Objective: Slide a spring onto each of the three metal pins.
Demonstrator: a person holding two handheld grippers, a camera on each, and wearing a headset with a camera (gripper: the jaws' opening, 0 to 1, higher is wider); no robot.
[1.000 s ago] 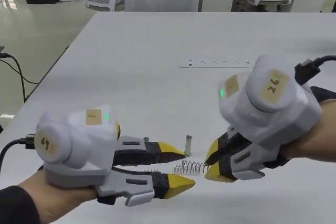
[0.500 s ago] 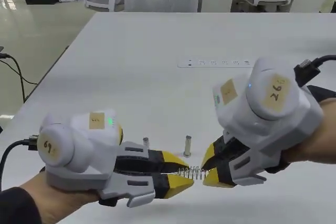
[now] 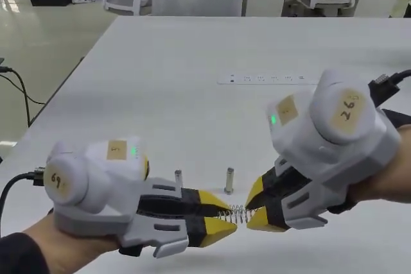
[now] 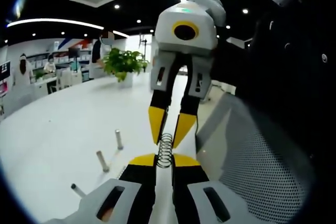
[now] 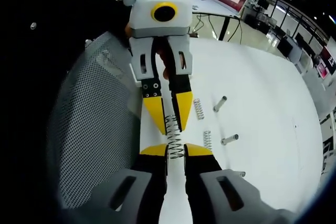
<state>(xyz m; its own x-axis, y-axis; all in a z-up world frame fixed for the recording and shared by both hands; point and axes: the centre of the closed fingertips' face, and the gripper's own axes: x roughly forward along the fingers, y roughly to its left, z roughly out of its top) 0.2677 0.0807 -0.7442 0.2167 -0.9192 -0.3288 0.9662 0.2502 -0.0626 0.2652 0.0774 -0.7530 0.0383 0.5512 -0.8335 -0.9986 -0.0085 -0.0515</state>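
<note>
Head view: the spring (image 3: 236,212) is held level, low over the bench (image 3: 192,94) near its front edge. It bridges both claws: the left gripper (image 3: 217,215) pinches one end and the right gripper (image 3: 255,208) the other, each pressed in to the coil's width.

One pin (image 3: 229,181) stands just behind the spring, with a second pin (image 3: 178,176) further left. The left gripper view adds a third pin (image 4: 77,190); all three are bare.

This looks like a hand-over of the first spring, with no threading begun. Next, one claw must let go, and the other must tip the spring upright and set its bore over a pin top.

Loose springs (image 5: 207,139) lie beside the pins and could be knocked. The freed claw's tips crowd the spring's open end. A power strip (image 3: 270,78) lies well toward the far edge, out of the way.
</note>
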